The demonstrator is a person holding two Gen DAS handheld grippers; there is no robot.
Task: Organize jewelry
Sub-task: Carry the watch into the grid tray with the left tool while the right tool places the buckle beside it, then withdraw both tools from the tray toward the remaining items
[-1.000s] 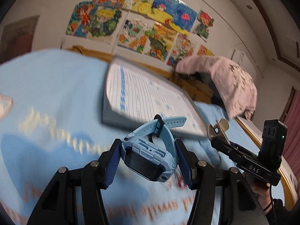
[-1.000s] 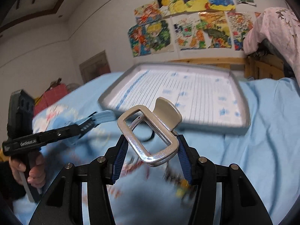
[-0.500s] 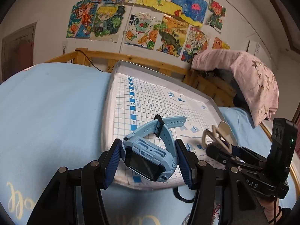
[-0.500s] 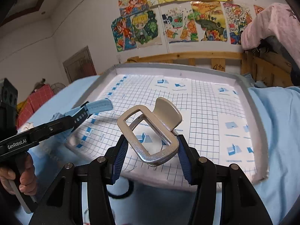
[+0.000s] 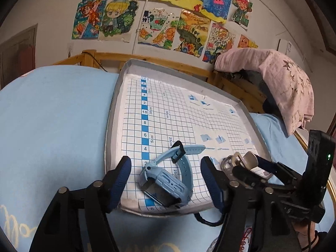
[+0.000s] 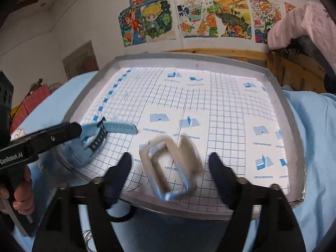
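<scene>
A: Left wrist view?
B: The left claw point(image 5: 166, 180) is spreading, pads off the blue watch point(image 5: 166, 178), which lies on the near edge of the gridded tray point(image 5: 117, 96) on the bed point(image 5: 52, 115).
A: And the right wrist view?
B: The right claw point(image 6: 170, 168) is spreading too; the silver hair clip point(image 6: 170, 166), blurred, sits between its fingers untouched, over the tray's near edge. The watch lies to its left.

Left gripper point(image 5: 164, 180) and right gripper point(image 6: 170, 168) side by side, fingers opening, nothing gripped.
</scene>
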